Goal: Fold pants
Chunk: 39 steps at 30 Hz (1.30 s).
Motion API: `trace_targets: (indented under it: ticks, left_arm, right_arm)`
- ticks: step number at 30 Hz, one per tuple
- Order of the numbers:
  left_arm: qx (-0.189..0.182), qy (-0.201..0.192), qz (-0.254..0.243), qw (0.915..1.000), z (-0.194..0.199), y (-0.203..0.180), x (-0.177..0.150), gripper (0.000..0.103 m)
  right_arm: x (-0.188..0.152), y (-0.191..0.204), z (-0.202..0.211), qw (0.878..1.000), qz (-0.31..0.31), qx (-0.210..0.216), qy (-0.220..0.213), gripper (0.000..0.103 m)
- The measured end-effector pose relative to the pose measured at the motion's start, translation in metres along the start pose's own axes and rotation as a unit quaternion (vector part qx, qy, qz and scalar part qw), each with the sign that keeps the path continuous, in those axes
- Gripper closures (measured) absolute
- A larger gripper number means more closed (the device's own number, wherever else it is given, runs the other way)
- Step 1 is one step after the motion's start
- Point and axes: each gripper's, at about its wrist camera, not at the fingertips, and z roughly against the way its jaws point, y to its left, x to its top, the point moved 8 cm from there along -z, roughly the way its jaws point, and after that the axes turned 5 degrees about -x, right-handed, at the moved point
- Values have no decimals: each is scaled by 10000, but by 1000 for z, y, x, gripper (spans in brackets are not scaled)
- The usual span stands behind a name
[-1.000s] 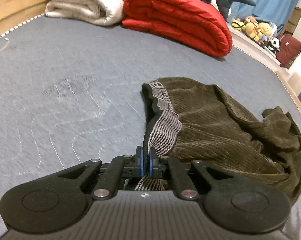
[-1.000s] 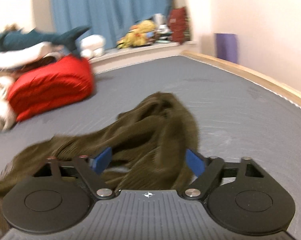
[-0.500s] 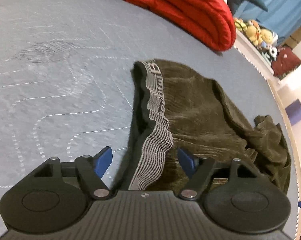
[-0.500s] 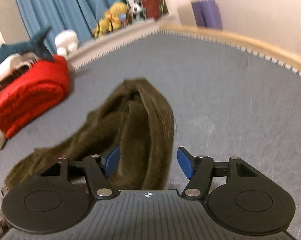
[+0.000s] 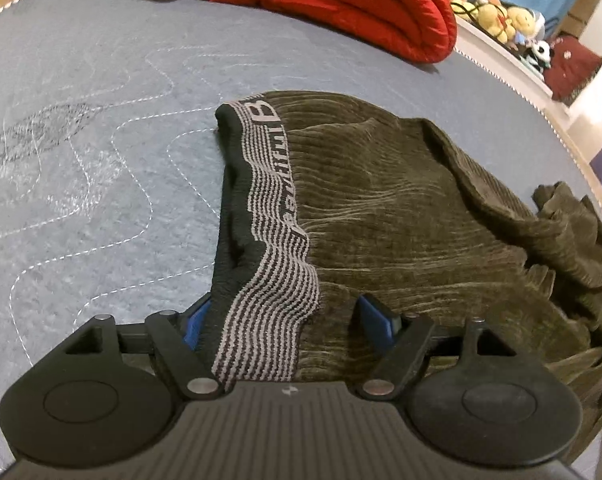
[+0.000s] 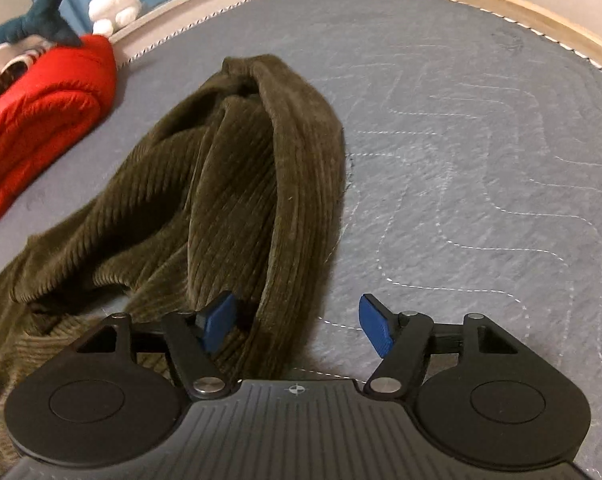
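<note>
My left gripper (image 5: pixel 289 320) stands open astride the pants (image 5: pixel 401 216) waistband (image 5: pixel 269 280); my right gripper (image 6: pixel 297 324), jaws opening, straddles a bunched leg near the bed's (image 6: pixel 481 160) wooden edge; still laying out, I judge; next, pull the legs straight.

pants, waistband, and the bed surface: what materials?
Pants: likely corduroy, matte olive-brown, with fine parallel ribs. Waistband: looks like knit elastic, with grey-black stripes and woven lettering. Bed surface: quilted grey-blue fabric, matte, with wavy white stitch lines.
</note>
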Motion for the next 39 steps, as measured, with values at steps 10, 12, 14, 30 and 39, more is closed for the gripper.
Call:
trace_targets:
  ticks: [10,12,14,30,39]
  left_arm:
    - [-341,-379,-217,9985,41,0,13,81]
    - [-410,-574,-198,9973,59,-1,19,82]
    - [-412,-758,-74,9962,78,4,26,83]
    - [984,-569,1086,9876,116,114,19,50]
    - [899,-930,716,9890,156,42,24,45]
  right_arm:
    - [-5,24,-12,9992,390,47,4,80]
    - [-4,30,-5,9986,509,24,-110,93]
    - [-3,33,4,9985,503,77,-225,95]
    - [-85,91,59,9577,2684,898,514,93]
    - [-62,86,74,9734,2065,979,154,72]
